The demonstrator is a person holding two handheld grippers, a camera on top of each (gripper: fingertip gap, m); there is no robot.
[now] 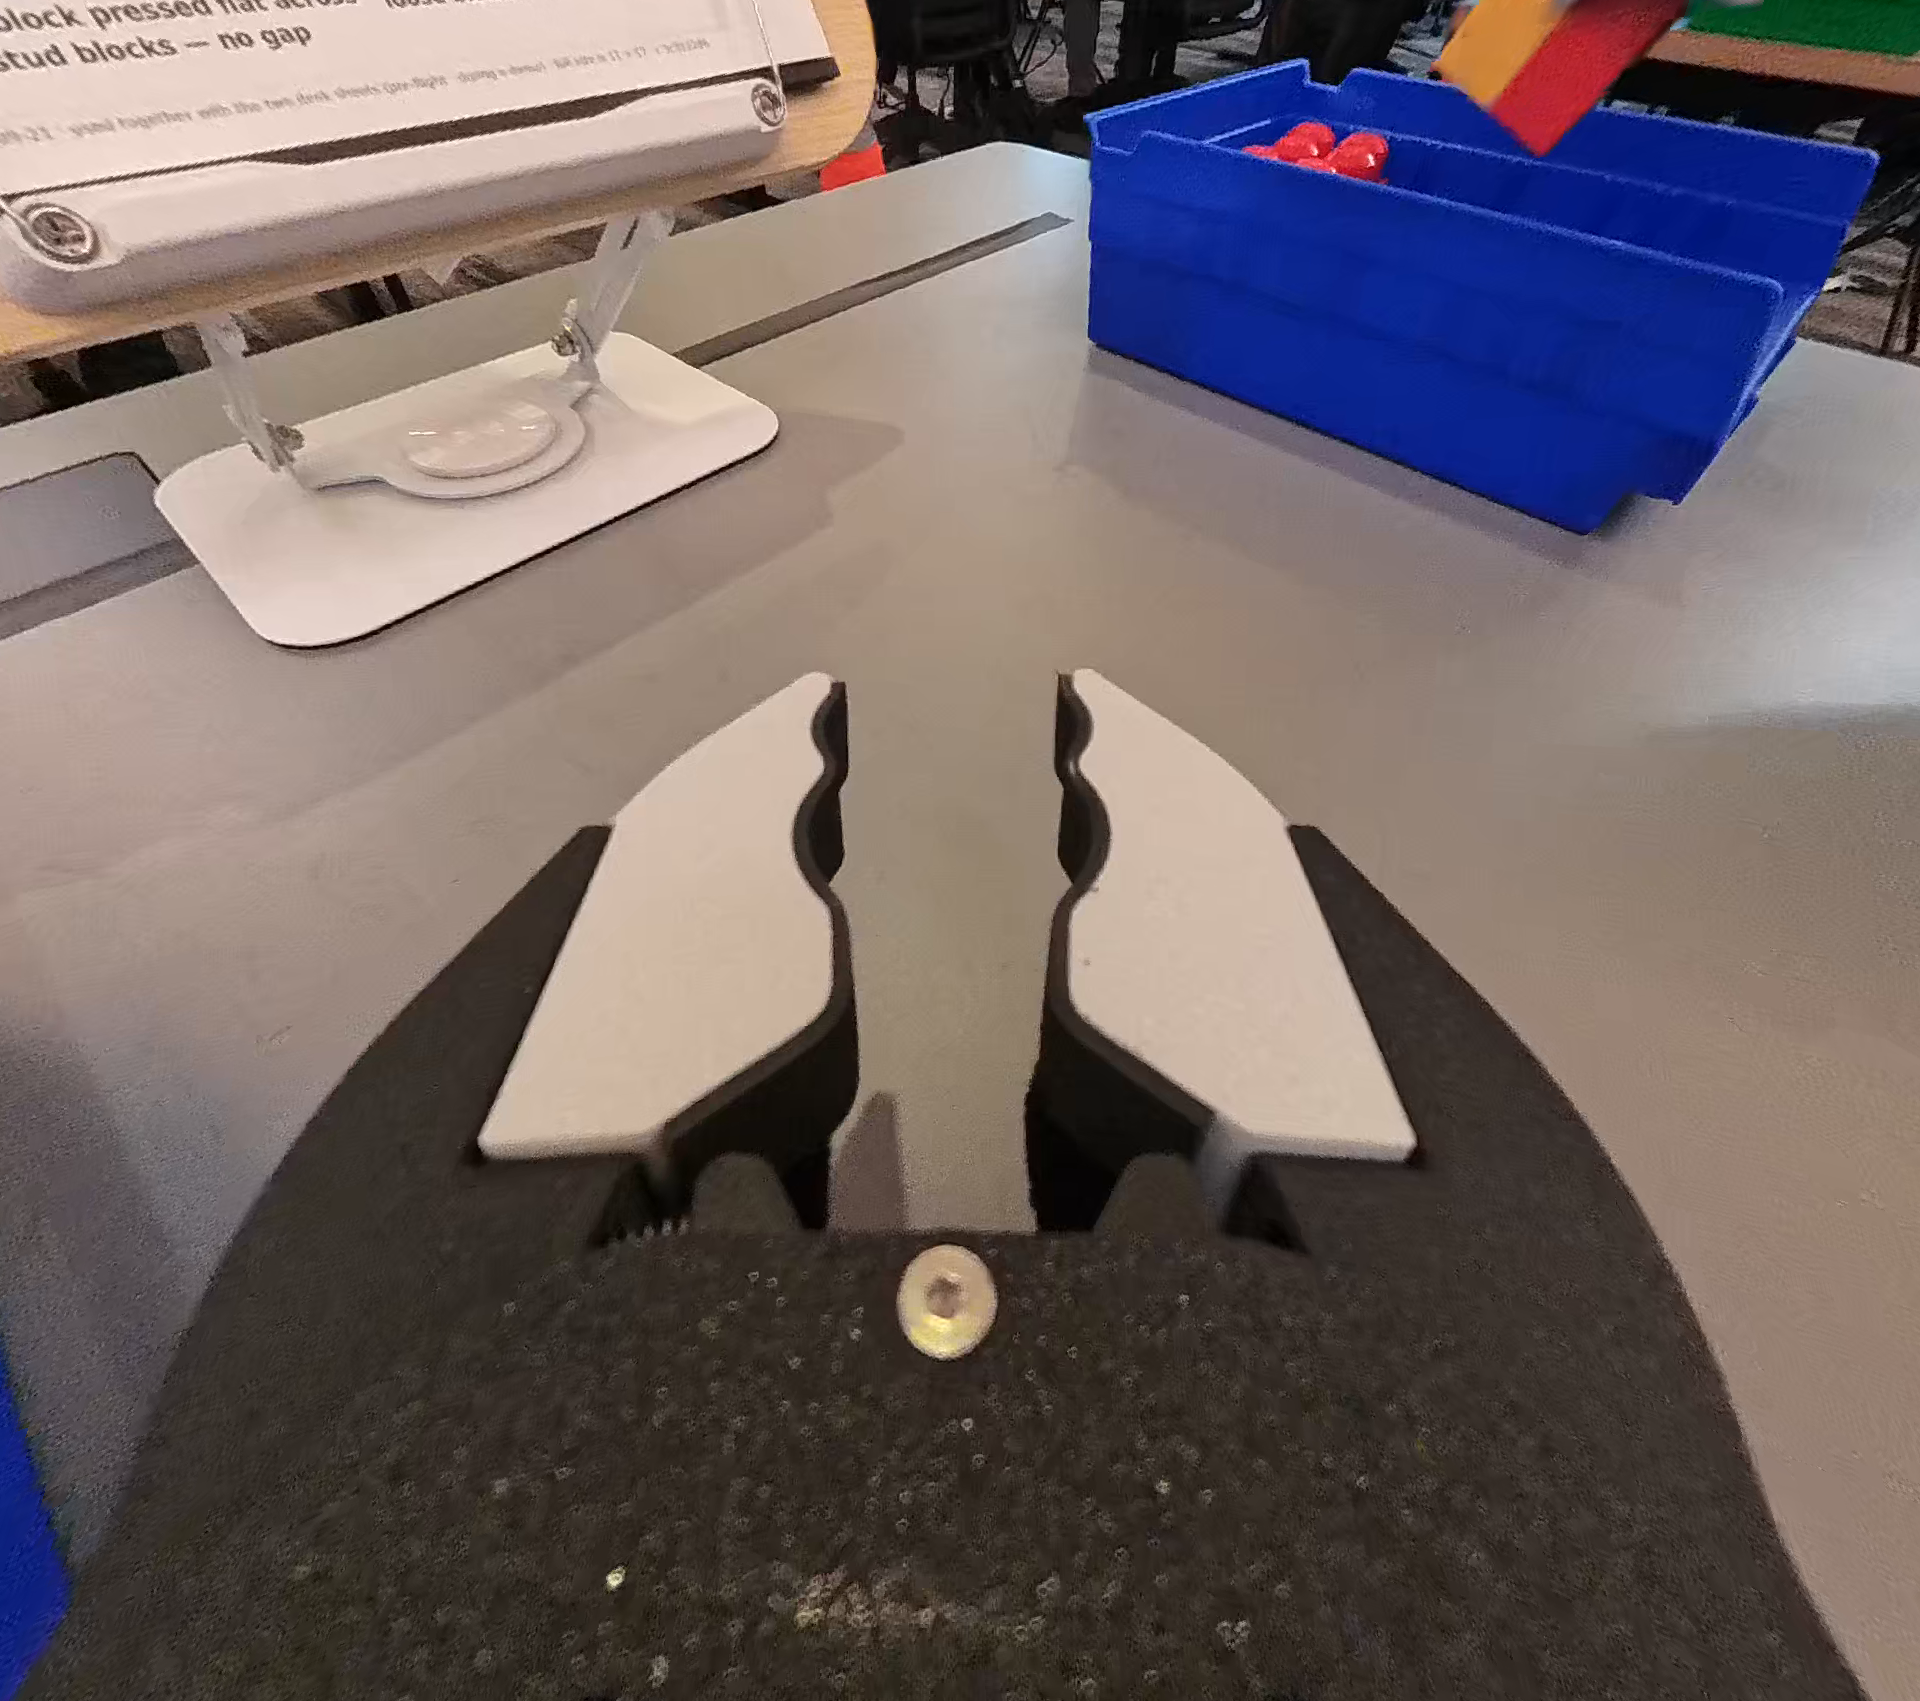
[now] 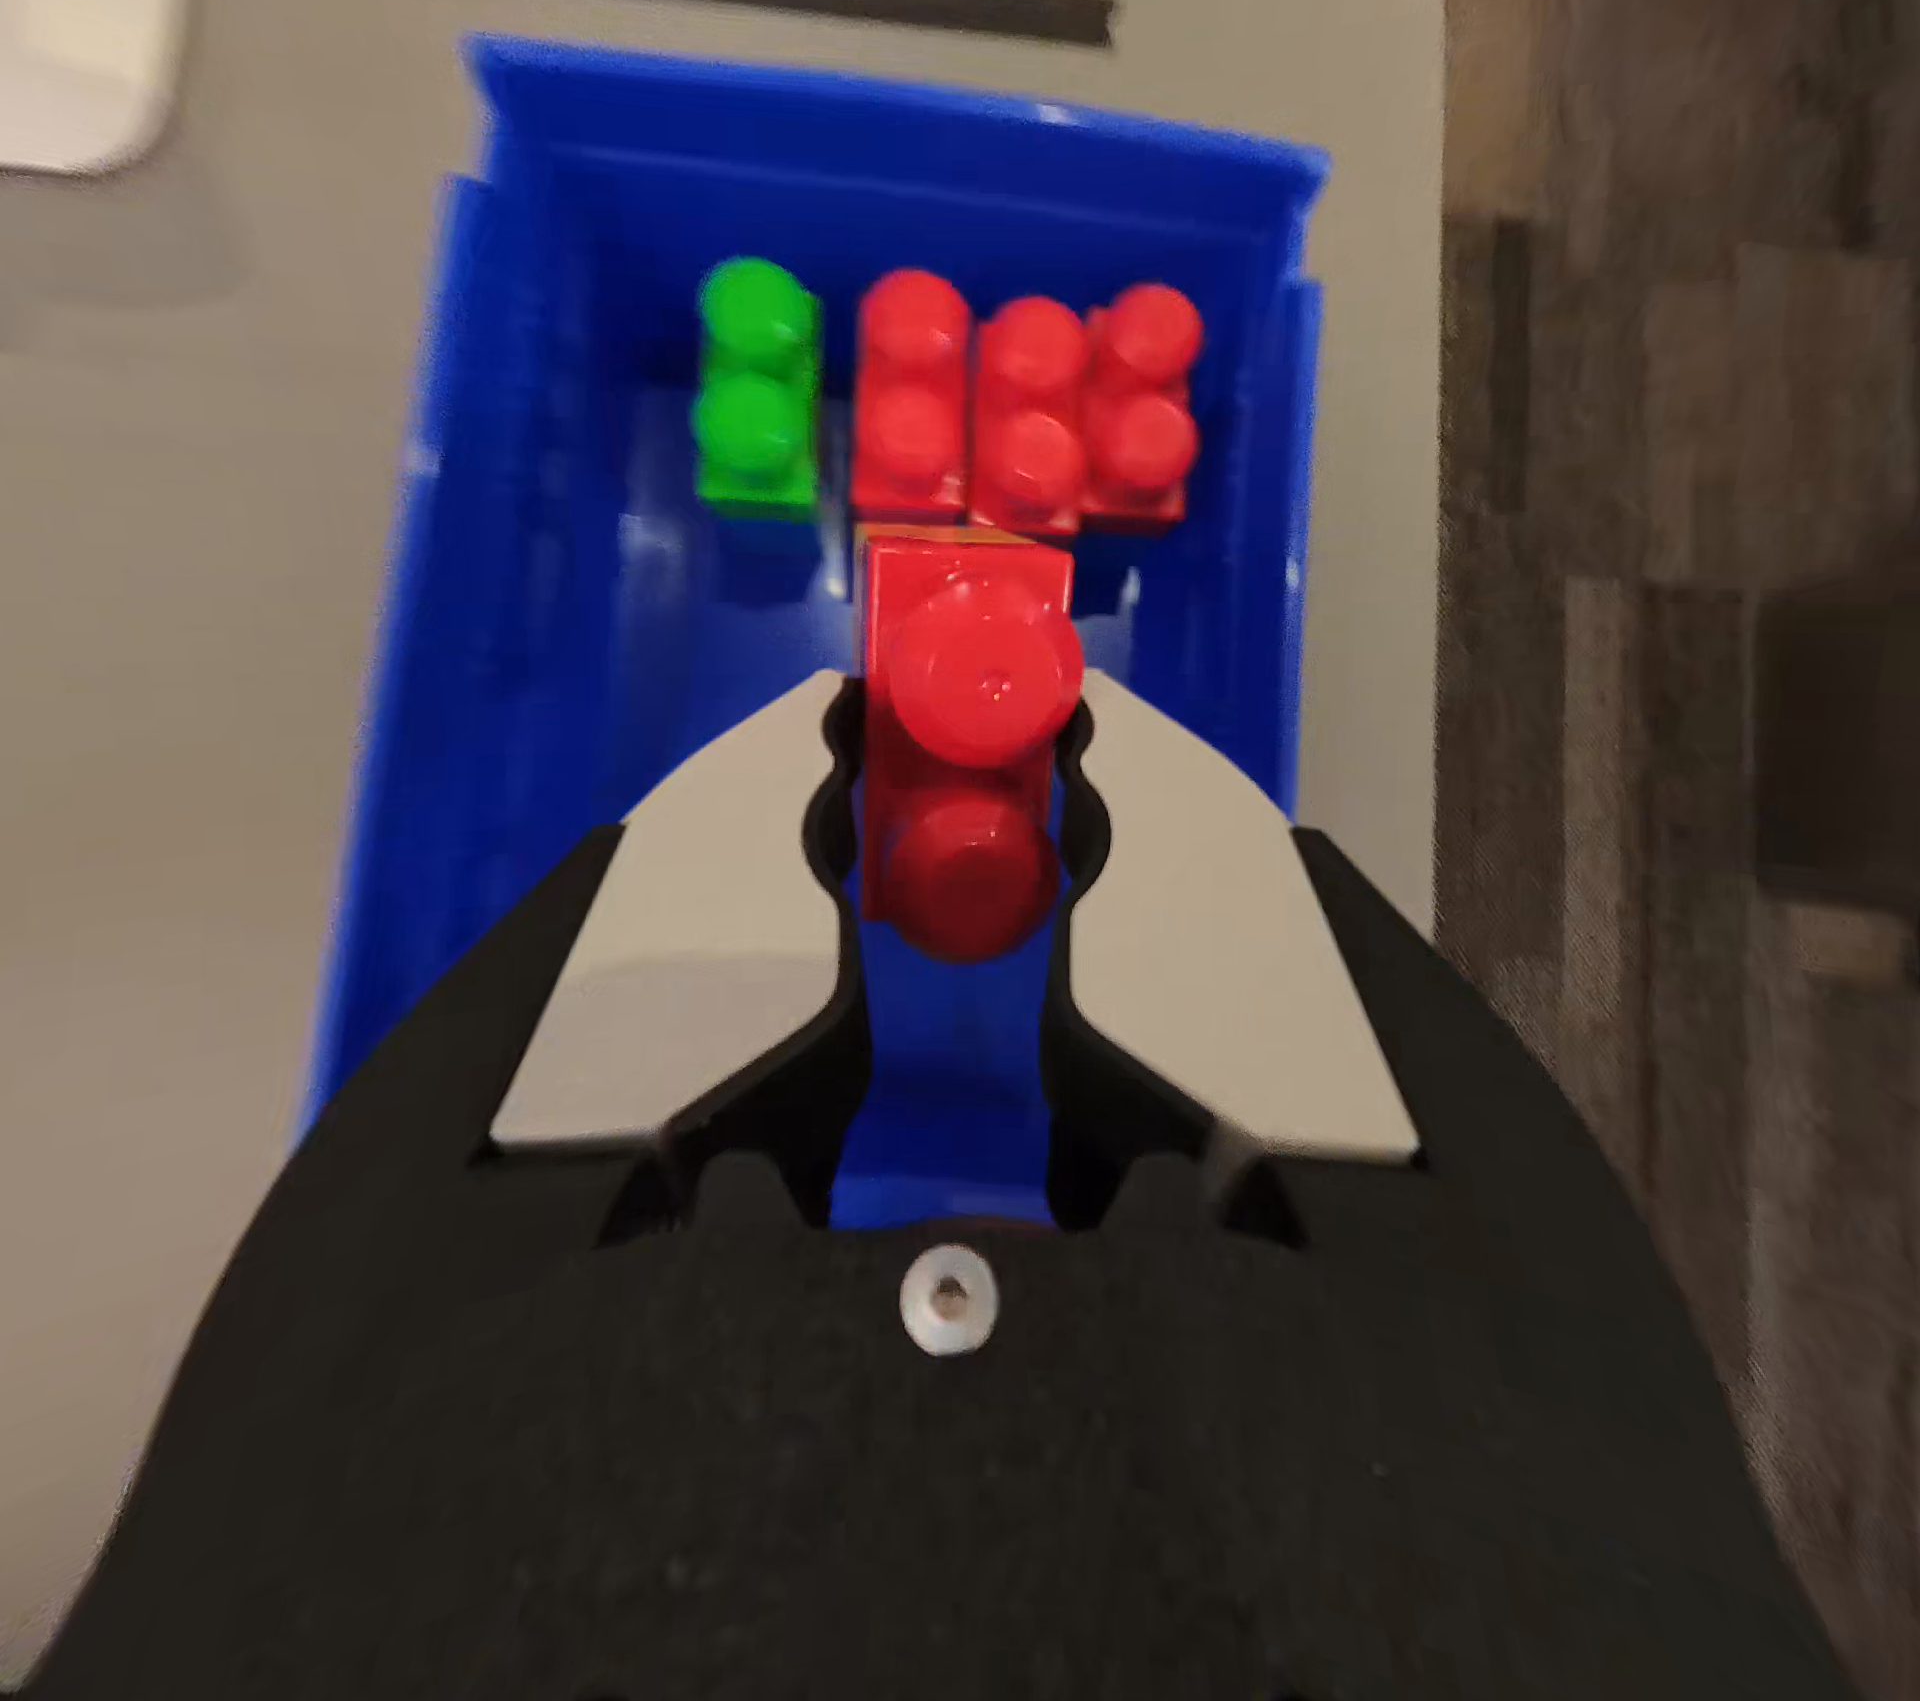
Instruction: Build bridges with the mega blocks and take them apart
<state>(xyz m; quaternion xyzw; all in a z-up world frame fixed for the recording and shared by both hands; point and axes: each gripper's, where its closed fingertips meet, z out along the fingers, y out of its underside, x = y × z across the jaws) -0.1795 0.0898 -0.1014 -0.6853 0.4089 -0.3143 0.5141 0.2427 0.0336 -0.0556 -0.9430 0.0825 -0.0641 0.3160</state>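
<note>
- Right wrist view: red block [image 2: 971, 752] pinched in right gripper [image 2: 961, 716], held above blue bin [image 2: 499, 446]; an orange-yellow face shows on its far end.
- In bin: three red blocks [image 2: 1023, 404] and green block [image 2: 753, 384], loose, side by side.
- Left gripper [image 1: 951, 706] part-open, empty, over grey table [image 1: 1351, 716].
- Instruction sheet on stand [image 1: 416, 41] nearby.
- Judgement: no bridge visible; either picking stage or sorting back, can't tell.
</note>
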